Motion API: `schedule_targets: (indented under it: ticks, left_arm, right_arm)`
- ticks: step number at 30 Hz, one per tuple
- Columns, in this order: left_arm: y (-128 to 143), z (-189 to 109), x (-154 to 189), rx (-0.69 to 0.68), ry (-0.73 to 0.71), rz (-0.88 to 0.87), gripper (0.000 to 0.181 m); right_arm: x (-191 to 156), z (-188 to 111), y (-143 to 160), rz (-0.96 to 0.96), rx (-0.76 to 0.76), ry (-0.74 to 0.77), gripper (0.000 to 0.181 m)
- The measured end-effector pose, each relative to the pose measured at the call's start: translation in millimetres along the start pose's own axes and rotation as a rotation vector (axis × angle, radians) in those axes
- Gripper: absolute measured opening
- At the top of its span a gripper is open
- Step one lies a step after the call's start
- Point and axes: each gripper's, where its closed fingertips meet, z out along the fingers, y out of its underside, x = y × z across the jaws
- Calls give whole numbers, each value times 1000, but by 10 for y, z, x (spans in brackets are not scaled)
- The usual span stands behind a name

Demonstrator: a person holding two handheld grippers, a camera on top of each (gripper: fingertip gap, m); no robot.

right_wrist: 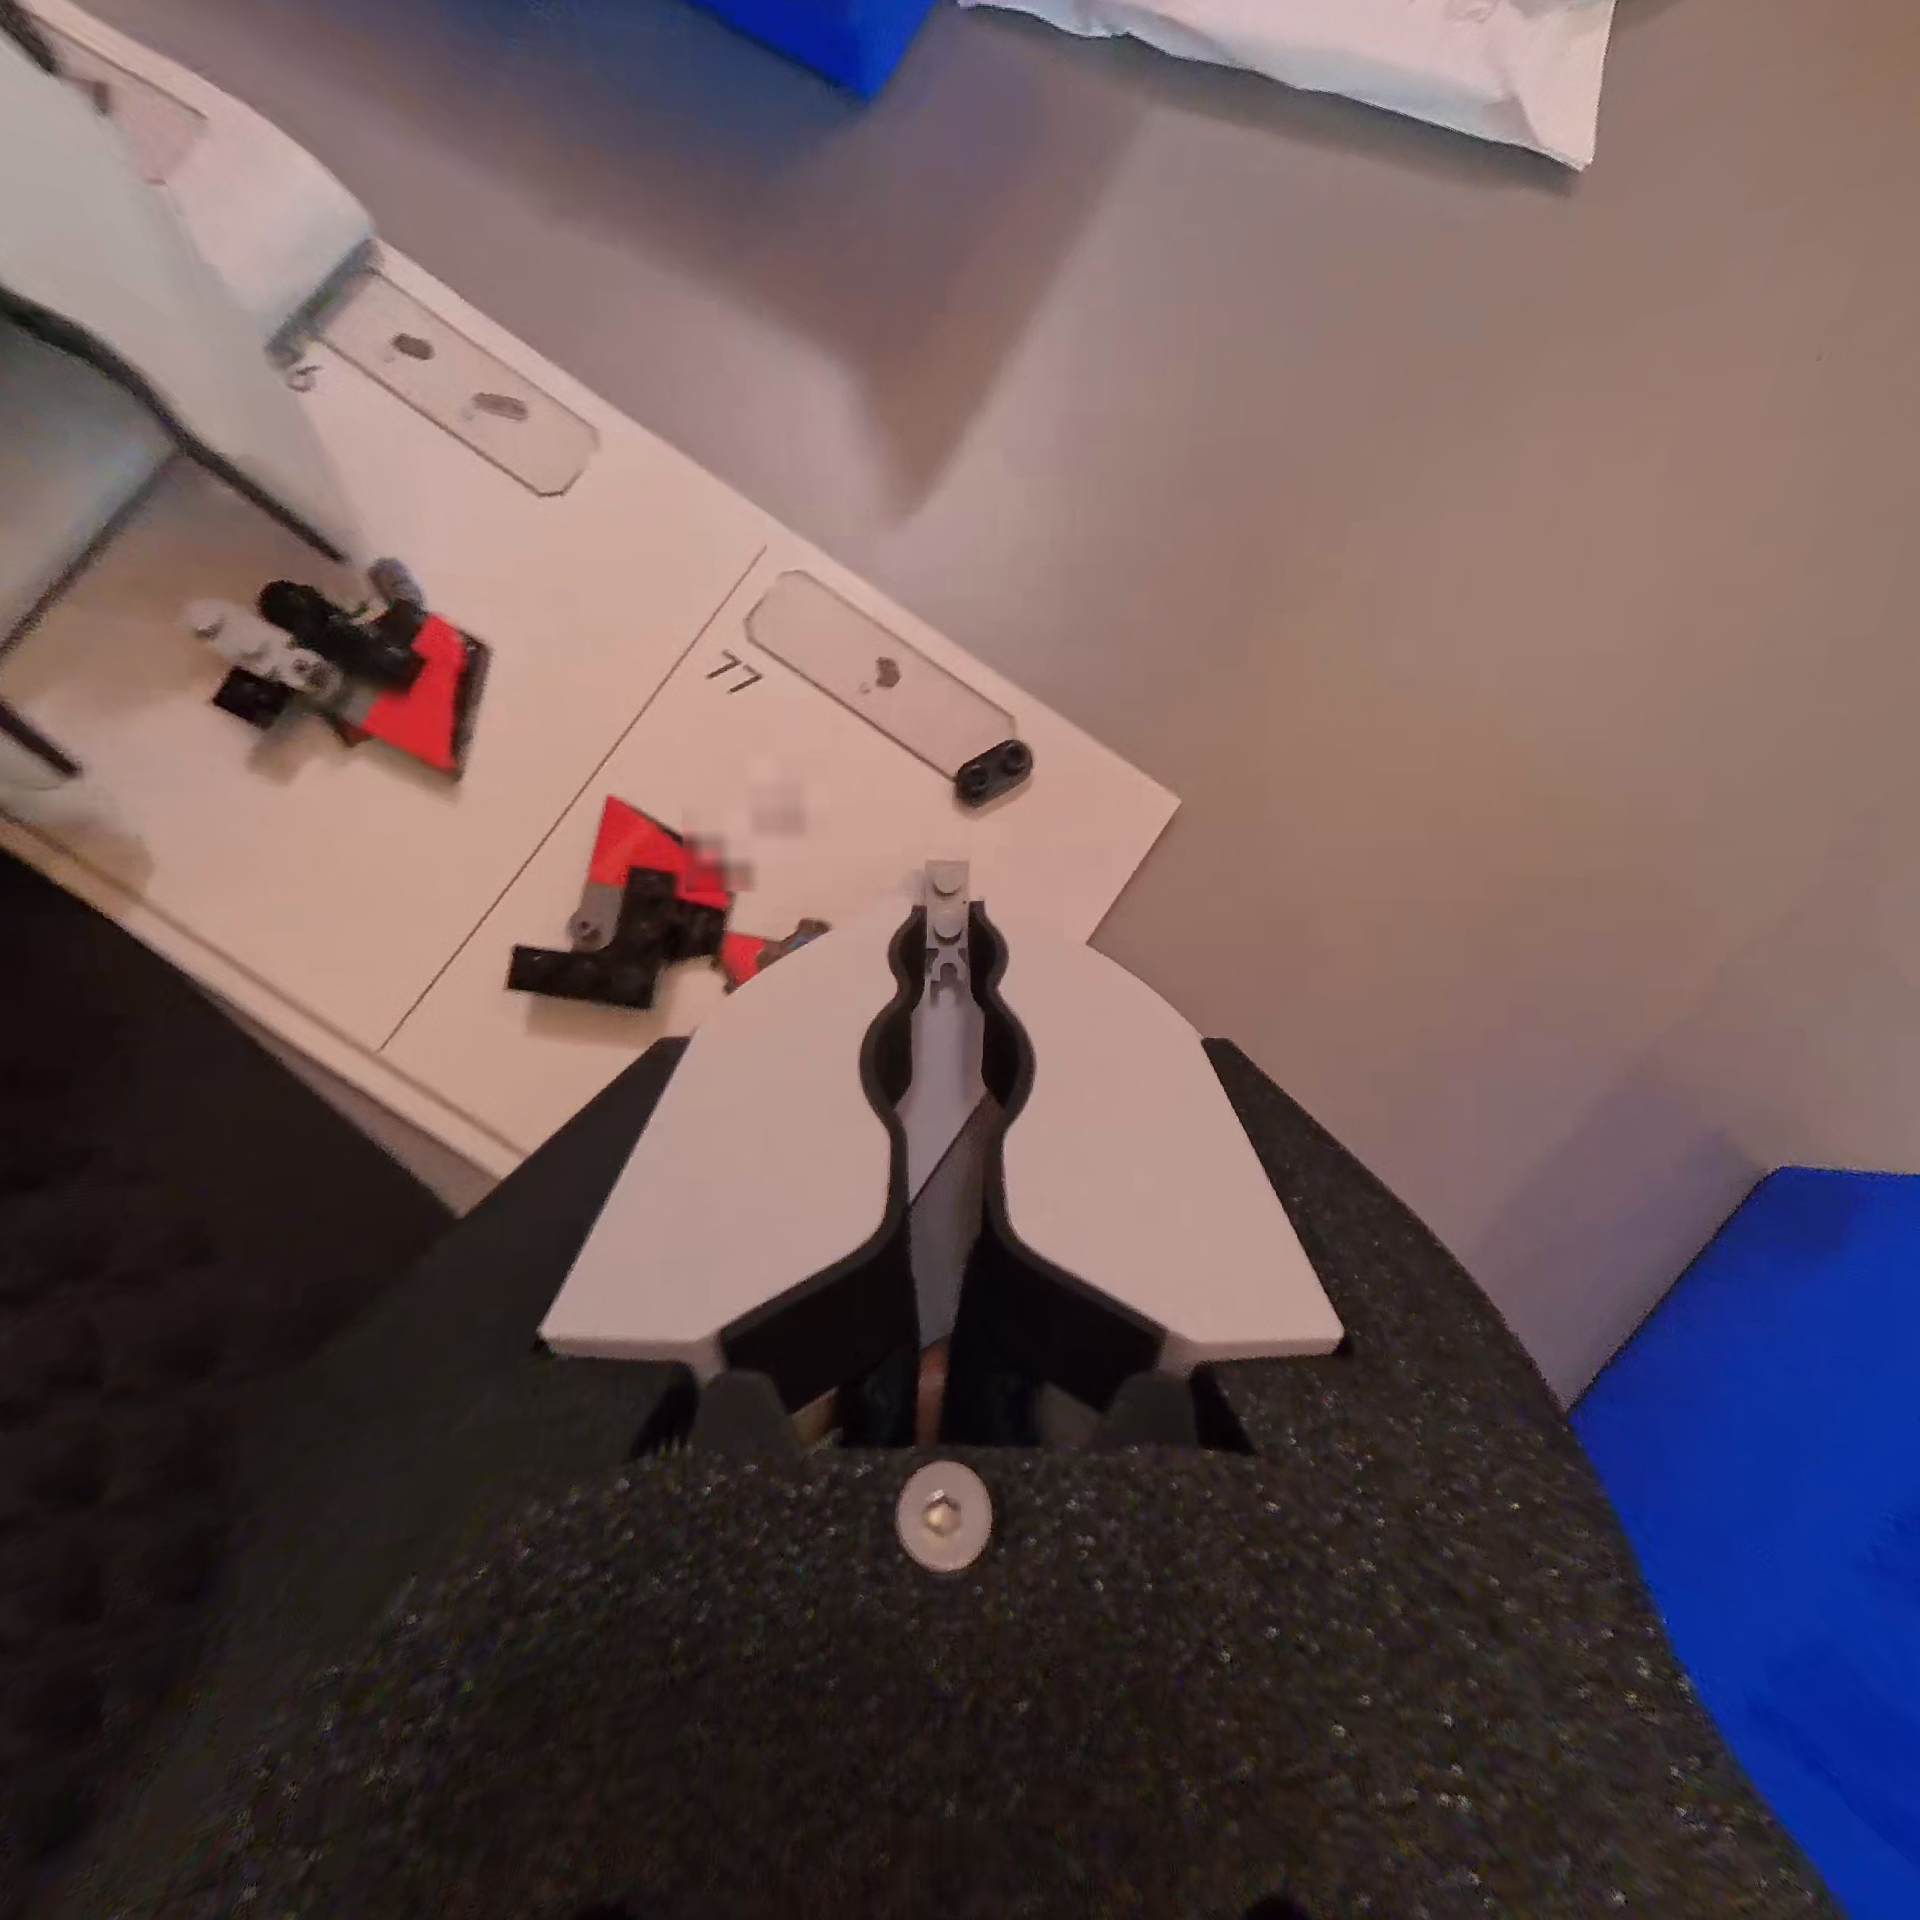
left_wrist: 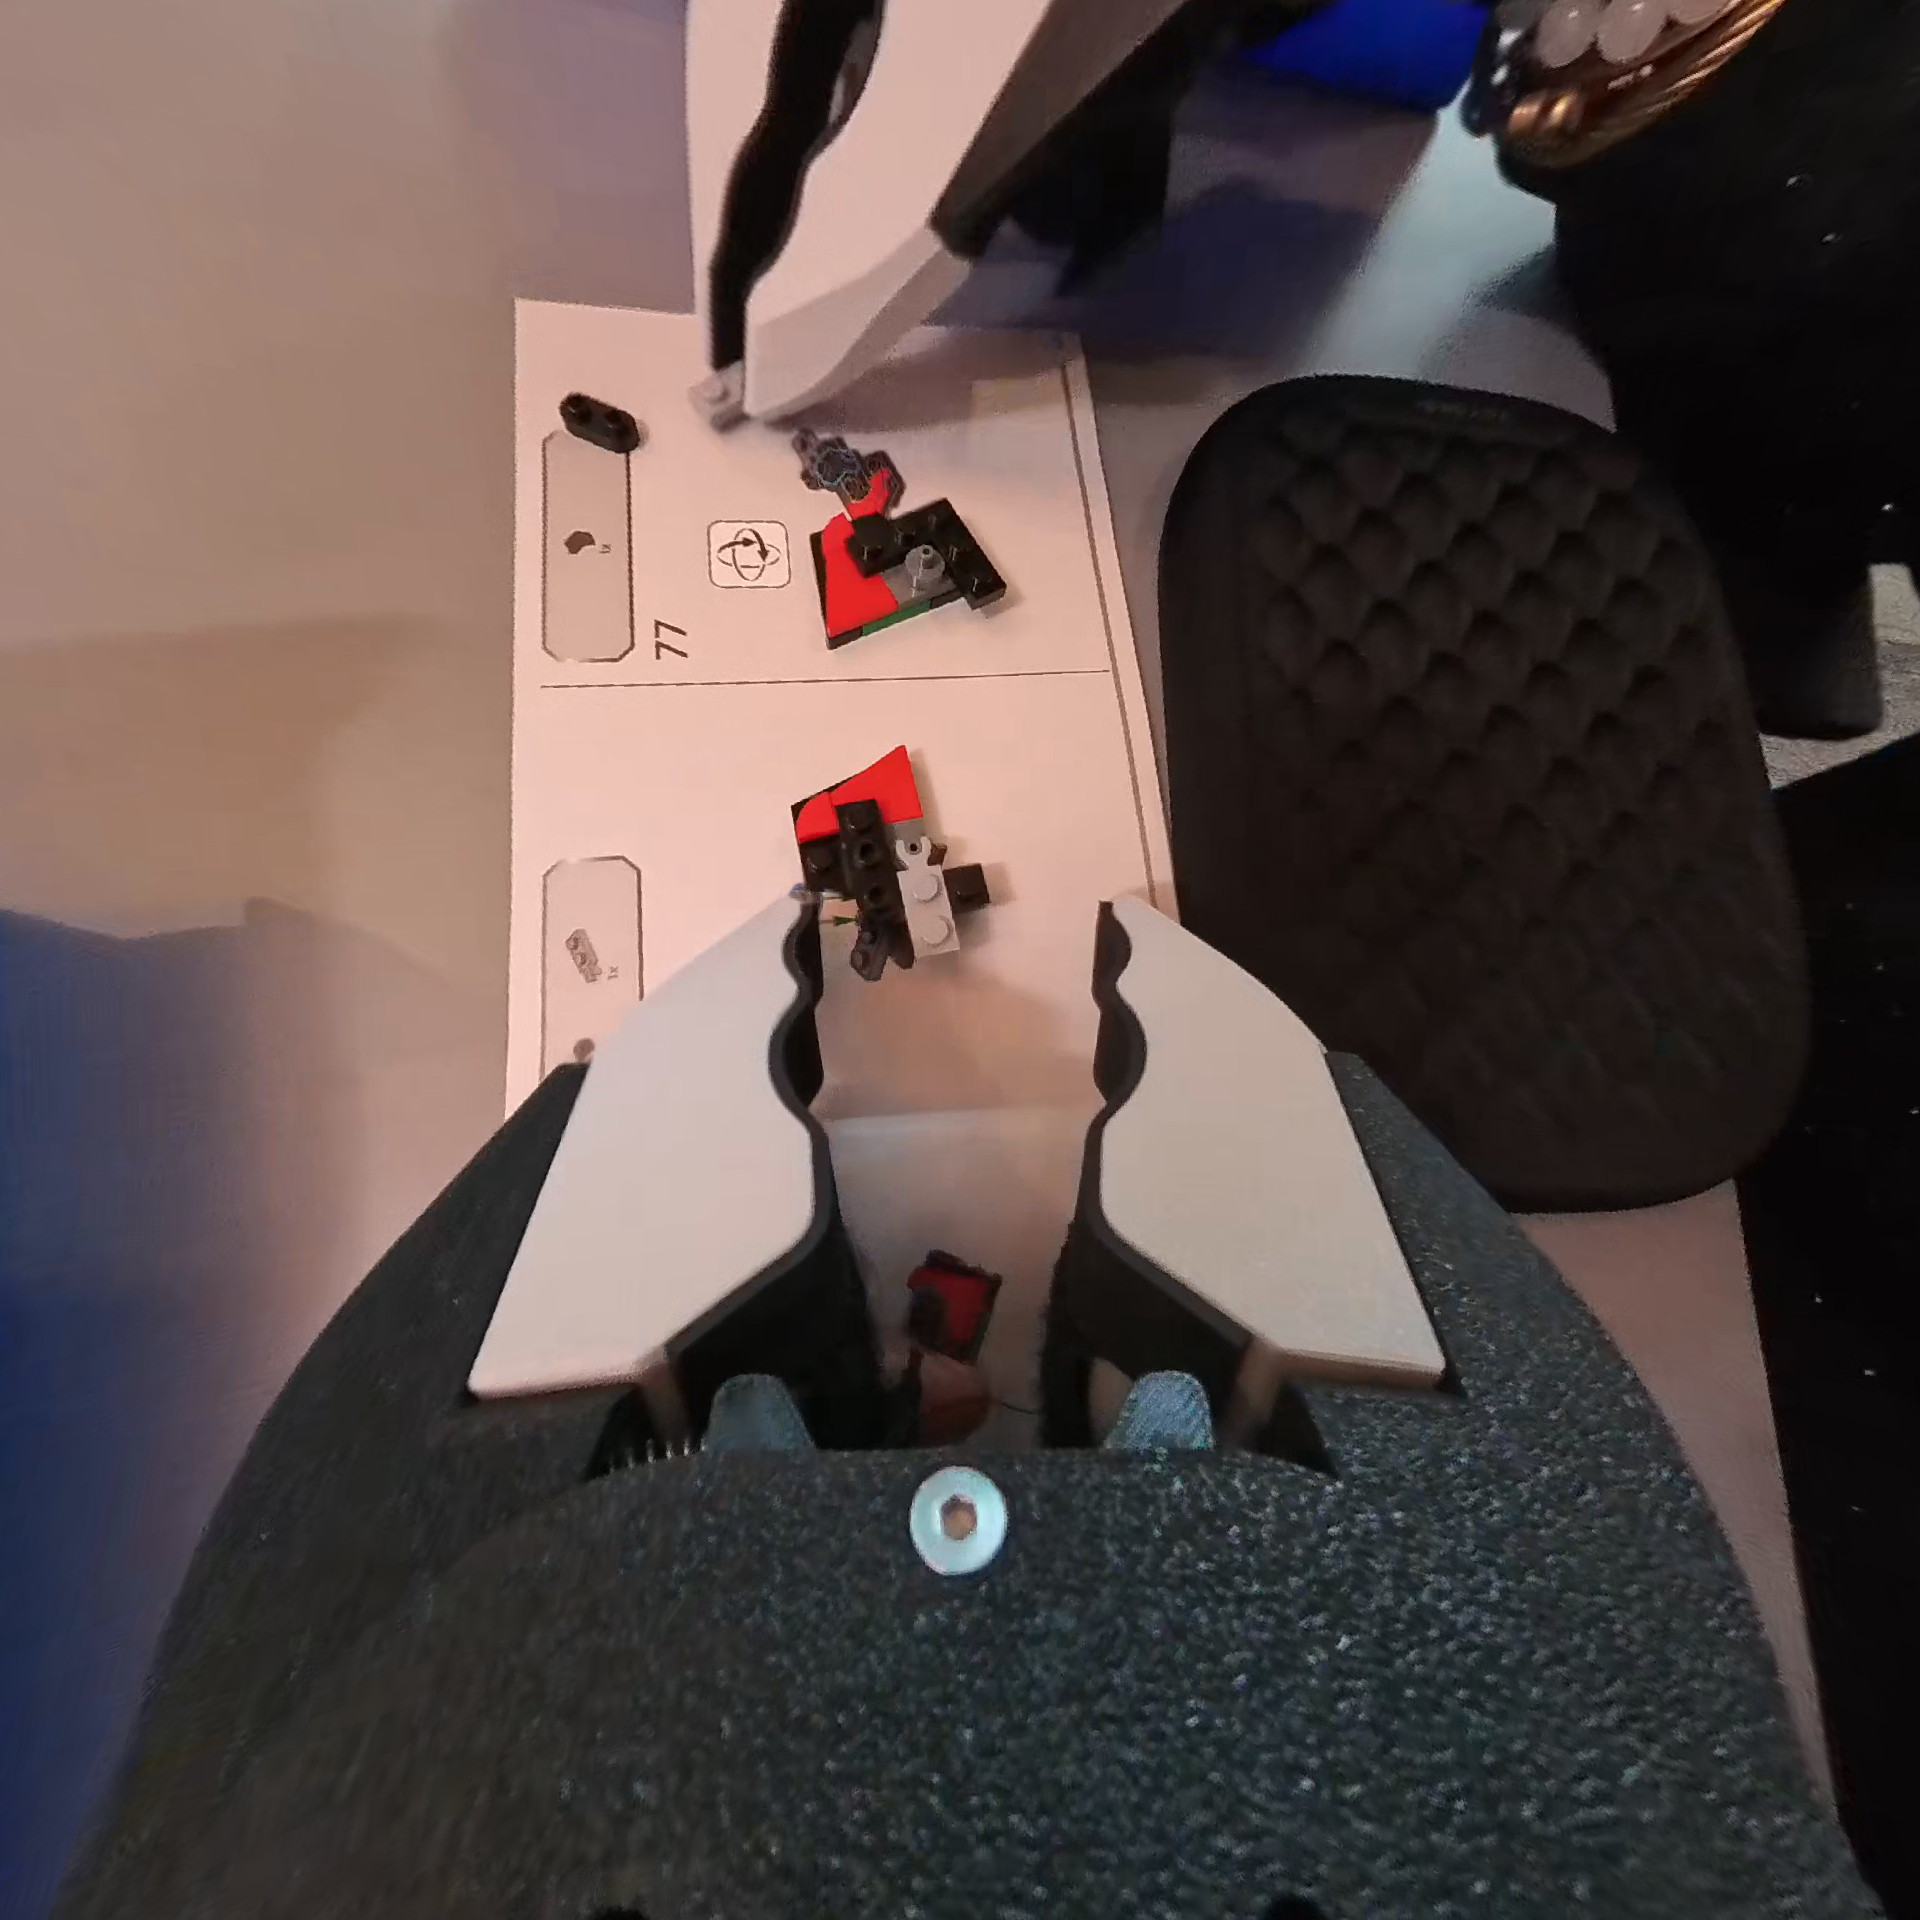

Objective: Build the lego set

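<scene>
A small lego assembly [left_wrist: 883, 873] of black, red and light grey bricks lies on the white instruction sheet [left_wrist: 727, 748]. My left gripper [left_wrist: 951, 920] is open and empty, with its fingertips just short of the assembly, the left tip almost touching it. My right gripper [right_wrist: 948, 920] is shut on a small light grey plate [right_wrist: 945, 904] and holds it over the sheet's far corner; it also shows in the left wrist view [left_wrist: 748, 384]. The assembly shows blurred in the right wrist view [right_wrist: 332, 665]. A small black two-hole piece [left_wrist: 597, 421] lies loose on the sheet.
A printed picture of the build [left_wrist: 904, 566] sits on the sheet beyond the assembly. A black quilted pad [left_wrist: 1455, 779] lies along the sheet's right side. A white bag [right_wrist: 1351, 62] and blue objects [right_wrist: 1766, 1455] lie on the grey table [right_wrist: 1351, 623]. The gap from one gripper's tips to the other's is roughly 12 cm.
</scene>
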Motion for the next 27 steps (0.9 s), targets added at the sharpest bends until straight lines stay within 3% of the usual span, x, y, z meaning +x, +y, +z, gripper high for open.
schedule_targets:
  ticks: [3,7,15,22,27]
  left_arm:
    - [-29,-126,45,27,-34,2,49]
    - [-37,-268,140,83,-59,17,46]
    - [-4,-422,214,161,-69,-11,42]
    - [33,-414,245,179,-55,-22,39]
    - [65,-350,299,157,-43,1,39]
  right_arm:
    - [27,30,3,0,-37,-8,8]
    - [19,-4,8,-31,-50,-28,27]
    - [53,-80,19,-54,-57,-29,46]
    - [76,-69,11,-176,-74,32,71]
    - [136,-101,-23,-180,-54,67,77]
